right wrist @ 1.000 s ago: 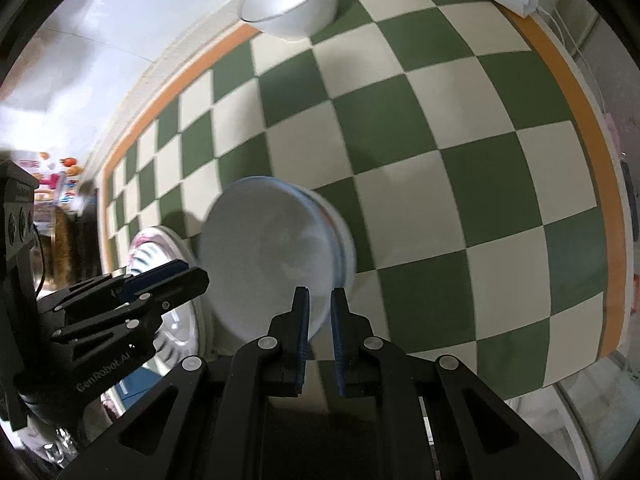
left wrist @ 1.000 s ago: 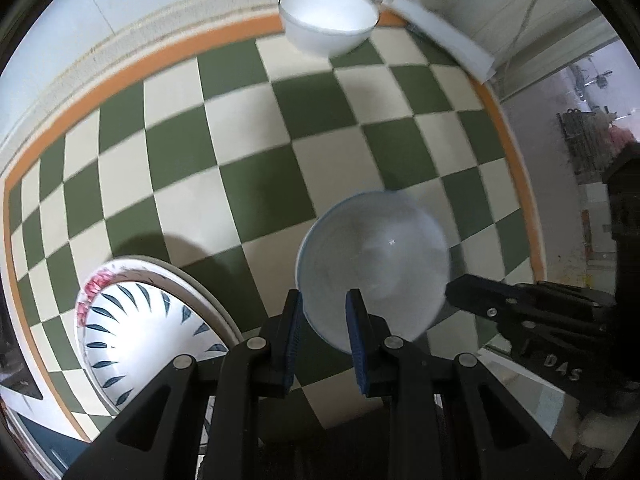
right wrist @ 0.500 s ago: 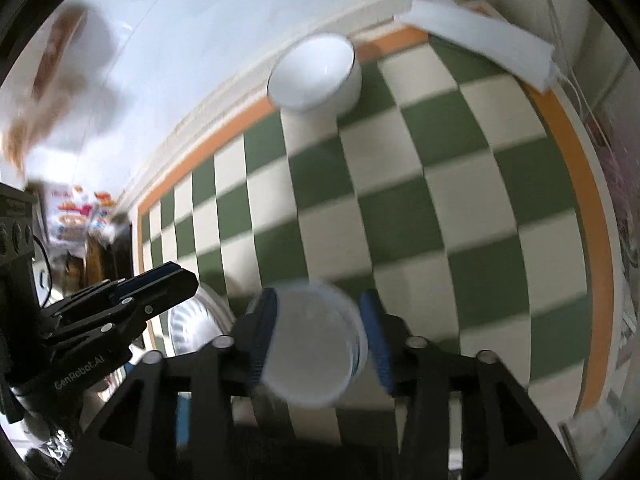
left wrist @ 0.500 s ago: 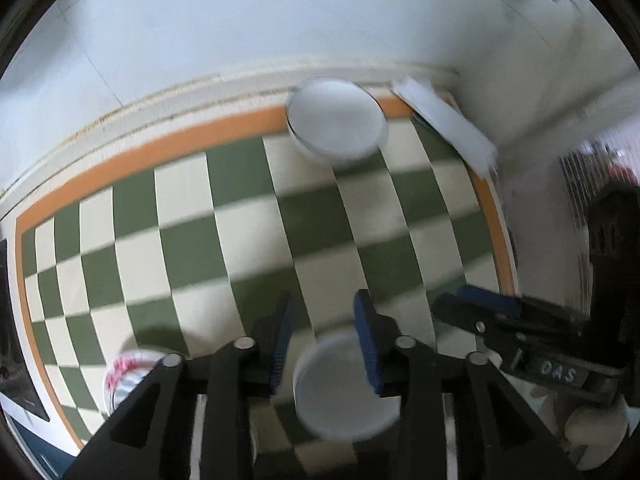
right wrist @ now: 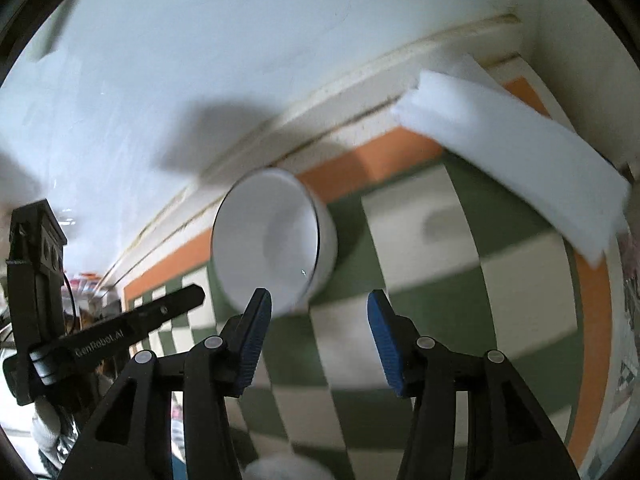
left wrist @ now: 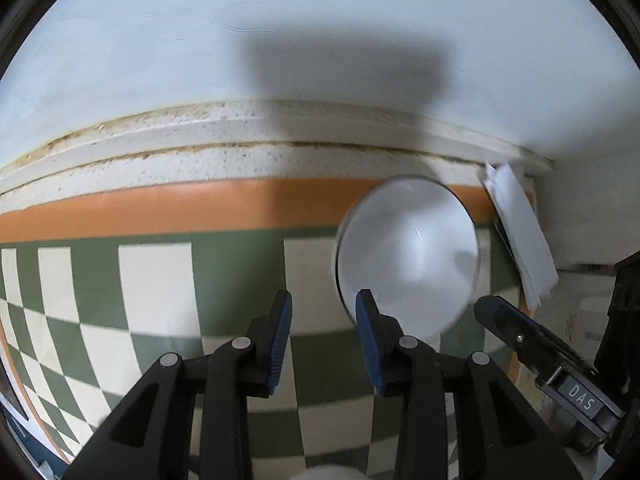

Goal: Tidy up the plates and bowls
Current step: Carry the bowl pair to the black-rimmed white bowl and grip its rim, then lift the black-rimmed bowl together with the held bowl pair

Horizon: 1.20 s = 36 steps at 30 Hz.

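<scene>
A white bowl (left wrist: 408, 252) stands on the green-and-cream checked tablecloth near its orange far border, close to the wall. My left gripper (left wrist: 323, 330) is open and empty, just short of the bowl and a little to its left. The bowl also shows in the right wrist view (right wrist: 276, 240). My right gripper (right wrist: 316, 332) is wide open and empty, in front of the bowl and a little to its right. The bowl released earlier shows only as a pale blur at the bottom edge (right wrist: 280, 468).
A white folded cloth or foam strip (right wrist: 516, 160) lies at the far right corner by the wall; it also shows in the left wrist view (left wrist: 520, 236). The white wall (left wrist: 280, 40) rises right behind the table edge. The table's right edge is close.
Both grippers have let go of the light bowl they pinched, opened, and moved forward across the table to the white bowl by the wall. The patterned plate has dropped out of view.
</scene>
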Each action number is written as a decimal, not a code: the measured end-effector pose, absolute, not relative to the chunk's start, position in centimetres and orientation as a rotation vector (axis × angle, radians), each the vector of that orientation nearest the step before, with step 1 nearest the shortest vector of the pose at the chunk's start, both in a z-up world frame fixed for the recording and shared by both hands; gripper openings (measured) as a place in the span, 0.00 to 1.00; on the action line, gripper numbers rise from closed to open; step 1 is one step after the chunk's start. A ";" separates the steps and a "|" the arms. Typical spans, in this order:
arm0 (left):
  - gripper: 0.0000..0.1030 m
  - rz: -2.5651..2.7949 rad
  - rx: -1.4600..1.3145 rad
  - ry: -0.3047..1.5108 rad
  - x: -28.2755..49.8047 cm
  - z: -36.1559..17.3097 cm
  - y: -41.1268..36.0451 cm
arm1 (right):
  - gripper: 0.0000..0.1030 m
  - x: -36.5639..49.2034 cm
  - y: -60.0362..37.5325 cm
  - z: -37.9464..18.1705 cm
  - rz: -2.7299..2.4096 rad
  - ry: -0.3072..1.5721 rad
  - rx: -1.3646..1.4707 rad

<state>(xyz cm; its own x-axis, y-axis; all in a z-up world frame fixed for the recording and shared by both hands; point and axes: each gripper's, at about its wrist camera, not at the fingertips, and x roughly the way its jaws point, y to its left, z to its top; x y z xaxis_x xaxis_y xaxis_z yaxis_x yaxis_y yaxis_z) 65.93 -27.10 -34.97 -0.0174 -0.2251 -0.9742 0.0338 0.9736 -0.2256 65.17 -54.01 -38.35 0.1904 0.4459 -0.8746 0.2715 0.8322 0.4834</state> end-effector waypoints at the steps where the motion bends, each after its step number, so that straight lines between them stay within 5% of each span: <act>1: 0.30 -0.209 -0.155 1.586 66.2 -35.4 -27.2 | 0.52 66.1 -53.9 -38.9 0.136 1.405 0.626; 6: 0.28 -0.212 -0.159 1.621 67.8 -38.0 -28.1 | 0.51 68.5 -53.3 -41.1 0.122 1.443 0.601; 8: 0.14 -0.228 -0.134 1.613 67.9 -38.4 -28.6 | 0.37 69.1 -53.1 -41.8 0.111 1.454 0.576; 9: 0.11 -0.232 -0.130 1.612 67.9 -38.5 -28.8 | 0.22 69.3 -53.0 -42.1 0.109 1.465 0.571; 11: 0.10 -0.244 -0.133 1.609 67.7 -38.7 -29.0 | 0.13 69.5 -53.0 -42.2 0.128 1.458 0.595; 22: 0.10 -0.235 -0.123 1.587 66.0 -37.6 -29.3 | 0.12 69.5 -53.1 -41.3 0.125 1.453 0.542; 36: 0.10 -0.303 -0.077 1.445 58.0 -27.8 -27.6 | 0.12 61.1 -49.8 -32.3 0.162 1.365 0.501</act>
